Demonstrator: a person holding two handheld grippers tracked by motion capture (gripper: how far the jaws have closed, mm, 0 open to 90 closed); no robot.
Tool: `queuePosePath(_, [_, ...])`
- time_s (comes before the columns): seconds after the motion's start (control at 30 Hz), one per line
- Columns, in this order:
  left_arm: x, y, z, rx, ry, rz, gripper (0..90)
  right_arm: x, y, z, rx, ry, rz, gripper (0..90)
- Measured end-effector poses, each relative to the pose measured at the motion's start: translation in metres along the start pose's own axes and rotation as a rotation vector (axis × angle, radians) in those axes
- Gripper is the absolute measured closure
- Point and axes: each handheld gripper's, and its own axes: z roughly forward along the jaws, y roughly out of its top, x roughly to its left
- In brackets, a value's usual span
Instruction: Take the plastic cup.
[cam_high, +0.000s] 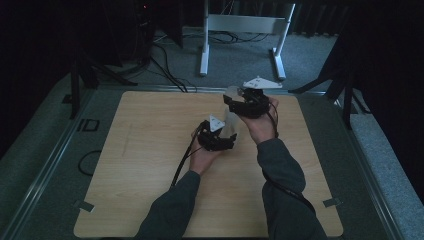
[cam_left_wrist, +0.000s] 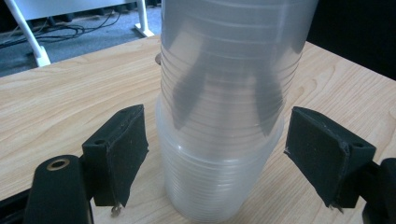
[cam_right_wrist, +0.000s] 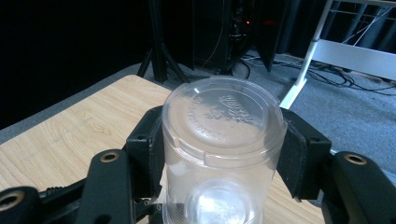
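Right gripper (cam_right_wrist: 219, 154) clamps the top cup (cam_right_wrist: 223, 140) of the cup stack (cam_left_wrist: 219, 154); left gripper (cam_left_wrist: 215, 154) open around the stack's base; thin, slippery plastic, hold gently by its sides.

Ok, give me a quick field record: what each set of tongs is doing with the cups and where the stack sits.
surface: wooden table
stack: clear plastic cups, nested upside down, standing on the table
left tongs: open, pads either side of the lower cups, not touching
right tongs: shut on the top cup, gripped near its upturned base
separation: cannot tell whether the top cup is free of the stack
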Motion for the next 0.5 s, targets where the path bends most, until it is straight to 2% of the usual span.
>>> queuePosePath(0.2, [0.001, 0.0, -0.004, 0.003, 0.009, 0.008, 21.8, 0.003, 0.009, -0.007, -0.005, -0.006, -0.008, 40.9])
queuePosePath(0.37, [0.002, 0.0, -0.007, 0.003, -0.003, 0.001, 22.1, 0.003, 0.014, -0.013, -0.004, -0.012, -0.022, 40.9])
queuePosePath(0.5, [0.004, 0.0, -0.01, 0.0, -0.006, 0.005, 22.7, -0.003, 0.016, -0.02, -0.005, -0.012, -0.002, 40.9])
